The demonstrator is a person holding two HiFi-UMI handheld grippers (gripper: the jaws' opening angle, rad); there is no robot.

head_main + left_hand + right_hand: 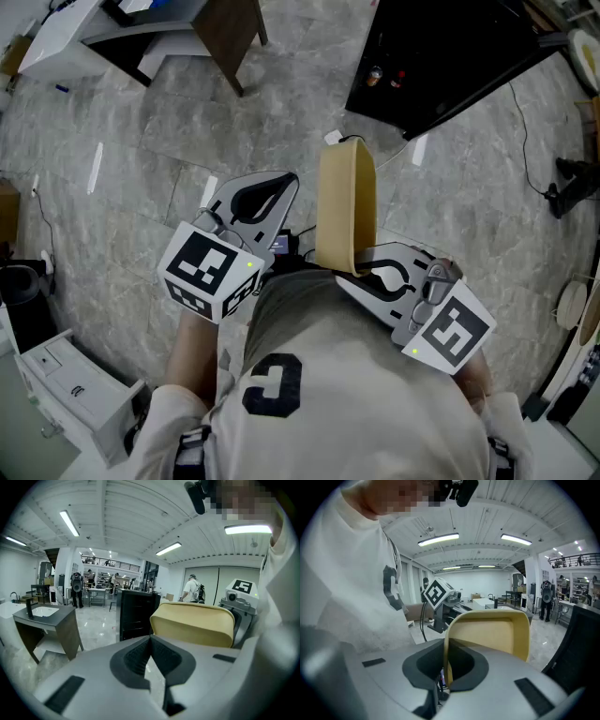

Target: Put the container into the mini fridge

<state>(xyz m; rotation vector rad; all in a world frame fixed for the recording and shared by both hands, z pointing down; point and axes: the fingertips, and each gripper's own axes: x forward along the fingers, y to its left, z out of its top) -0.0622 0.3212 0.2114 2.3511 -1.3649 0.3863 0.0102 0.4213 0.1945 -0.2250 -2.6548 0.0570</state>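
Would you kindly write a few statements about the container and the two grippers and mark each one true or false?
1. The right gripper is clamped on a wall of the yellow container. True.
2. The left gripper also holds the container. False: its fingers are together with nothing between them, beside the container.
3. The container sits inside the black cabinet. False: it is held up in front of the person, apart from the cabinet.
4. The floor is grey and marbled. True.
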